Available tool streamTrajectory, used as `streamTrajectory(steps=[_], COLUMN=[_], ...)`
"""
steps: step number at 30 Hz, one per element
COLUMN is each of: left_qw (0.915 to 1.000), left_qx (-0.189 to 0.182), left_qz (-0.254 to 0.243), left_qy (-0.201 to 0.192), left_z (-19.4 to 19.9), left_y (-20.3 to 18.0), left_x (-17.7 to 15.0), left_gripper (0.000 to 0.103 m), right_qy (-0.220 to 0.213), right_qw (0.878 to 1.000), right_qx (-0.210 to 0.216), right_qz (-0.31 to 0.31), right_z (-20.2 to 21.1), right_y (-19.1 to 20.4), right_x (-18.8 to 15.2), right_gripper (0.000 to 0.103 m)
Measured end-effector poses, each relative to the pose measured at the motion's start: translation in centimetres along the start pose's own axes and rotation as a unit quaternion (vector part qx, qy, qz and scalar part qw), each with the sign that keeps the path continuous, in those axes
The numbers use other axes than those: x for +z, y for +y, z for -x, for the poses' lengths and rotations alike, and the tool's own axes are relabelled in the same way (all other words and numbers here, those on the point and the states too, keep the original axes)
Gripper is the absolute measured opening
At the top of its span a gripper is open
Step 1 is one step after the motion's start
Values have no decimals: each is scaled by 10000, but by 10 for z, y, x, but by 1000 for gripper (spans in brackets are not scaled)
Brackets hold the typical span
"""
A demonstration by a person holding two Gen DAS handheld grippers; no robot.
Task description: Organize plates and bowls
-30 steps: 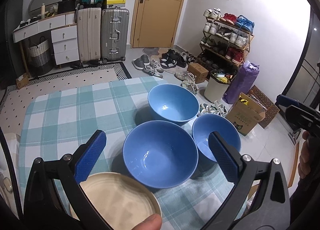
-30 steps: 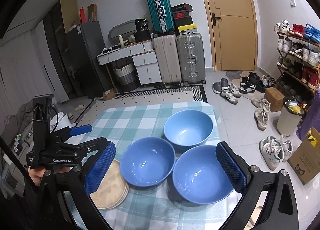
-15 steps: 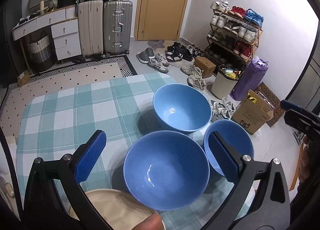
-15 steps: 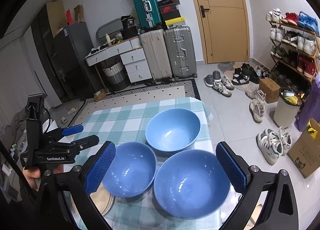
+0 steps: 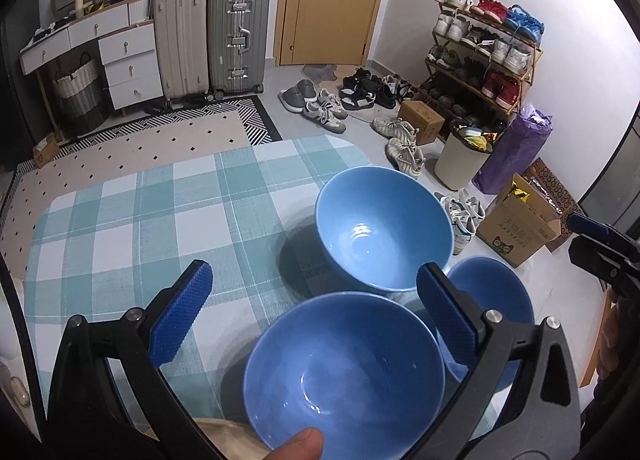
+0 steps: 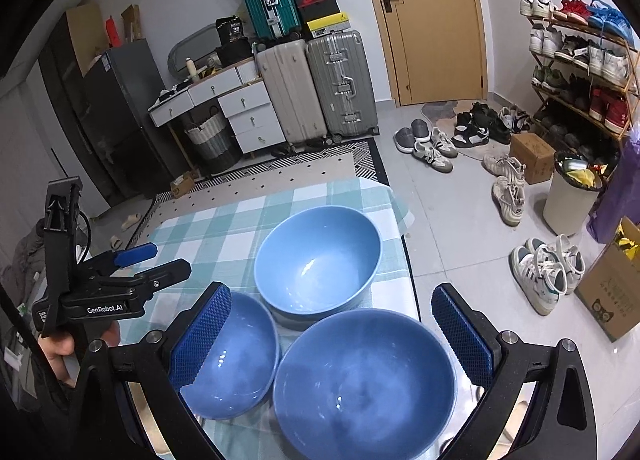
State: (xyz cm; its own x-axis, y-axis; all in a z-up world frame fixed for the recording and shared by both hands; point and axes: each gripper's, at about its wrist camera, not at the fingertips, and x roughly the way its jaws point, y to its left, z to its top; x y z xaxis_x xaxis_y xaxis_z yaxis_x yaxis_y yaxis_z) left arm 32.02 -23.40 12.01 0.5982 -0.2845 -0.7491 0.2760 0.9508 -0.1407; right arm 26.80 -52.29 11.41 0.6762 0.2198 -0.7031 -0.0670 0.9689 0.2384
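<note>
both hand-held grippers gape wide: left hand-held gripper [image 5: 316, 306], right hand-held gripper [image 6: 330, 324], each empty.

"genrobot.ai" on left gripper [image 6: 132, 256]

Place: a lived-in home, an entry room.
Exit: a wooden door [image 5: 332, 0] is seen far beyond the fingertips.
Footwear: a loaded shoe rack [image 5: 486, 56] and loose shoes [image 5: 324, 110] are seen ahead to the right.
Storage: suitcases [image 5: 212, 36] and white drawers [image 5: 126, 64] are stood ahead to the left.
Table: a checked tablecloth [image 5: 160, 212] is spread just below the fingers.
</note>
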Motion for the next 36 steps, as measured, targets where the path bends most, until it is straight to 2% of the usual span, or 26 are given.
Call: streamTrajectory(steps=[14,30,34,36], left_qw=[9995,9965,9953,9949], left_qx=[98,129,147,151], left_qz=[65,355,320,319], left_qy=[300,748,904,946], left_z=[-73,-151,-173,-179], left_y=[9,28,29,29], left_x=[15,21,21,20], left_gripper=[102,102,99,91], right_qy=[380,784,894,947], right_qw=[9990,9959,9949,9945], right_qx=[58,46,31,37], right_qz=[-245,-452,-470,-441], right_z=[-59,-123,-133,-137], right_y=[-24,-46,-48,-49], right_x=[8,11,9,9], right_gripper=[102,102,94,89])
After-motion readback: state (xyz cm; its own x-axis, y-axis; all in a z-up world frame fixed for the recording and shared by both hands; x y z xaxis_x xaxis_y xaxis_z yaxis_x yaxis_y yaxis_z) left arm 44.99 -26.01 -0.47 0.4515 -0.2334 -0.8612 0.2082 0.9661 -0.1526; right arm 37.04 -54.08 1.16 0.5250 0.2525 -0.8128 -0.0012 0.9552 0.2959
